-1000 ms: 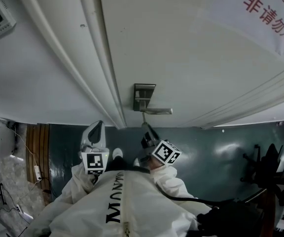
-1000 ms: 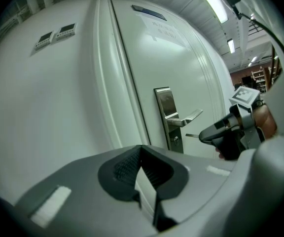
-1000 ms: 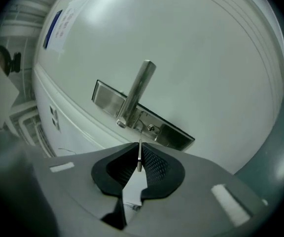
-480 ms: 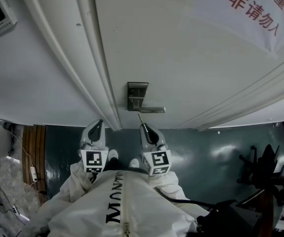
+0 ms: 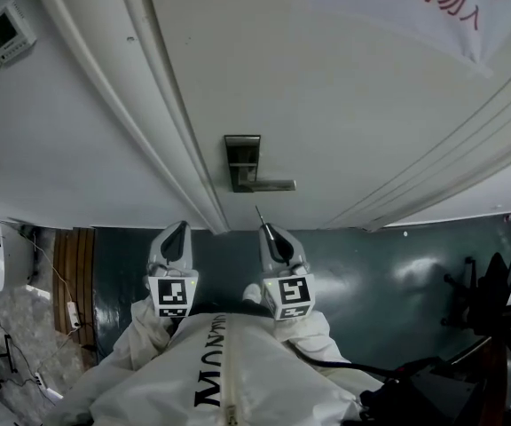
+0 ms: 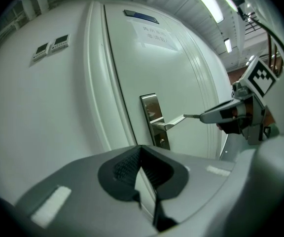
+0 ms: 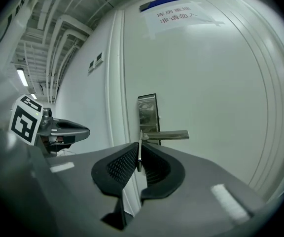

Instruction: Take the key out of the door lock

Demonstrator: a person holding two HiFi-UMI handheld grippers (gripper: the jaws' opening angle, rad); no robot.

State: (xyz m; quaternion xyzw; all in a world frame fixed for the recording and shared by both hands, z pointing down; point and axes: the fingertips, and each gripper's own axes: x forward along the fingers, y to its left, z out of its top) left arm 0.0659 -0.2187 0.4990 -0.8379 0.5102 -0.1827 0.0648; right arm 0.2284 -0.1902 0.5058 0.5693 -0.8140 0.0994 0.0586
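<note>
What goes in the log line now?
right gripper: shut on thin silver metal key | key: clear of silver door lock | left gripper: shut, empty

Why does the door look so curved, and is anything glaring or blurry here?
Head view: the wide lens bows the door, and the light is dim and even. Left gripper view: dark rounded corners, and a ceiling light glares. Right gripper view: the door handle is sharp.

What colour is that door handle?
The door handle is silvery brushed metal, clearest in the right gripper view.
</note>
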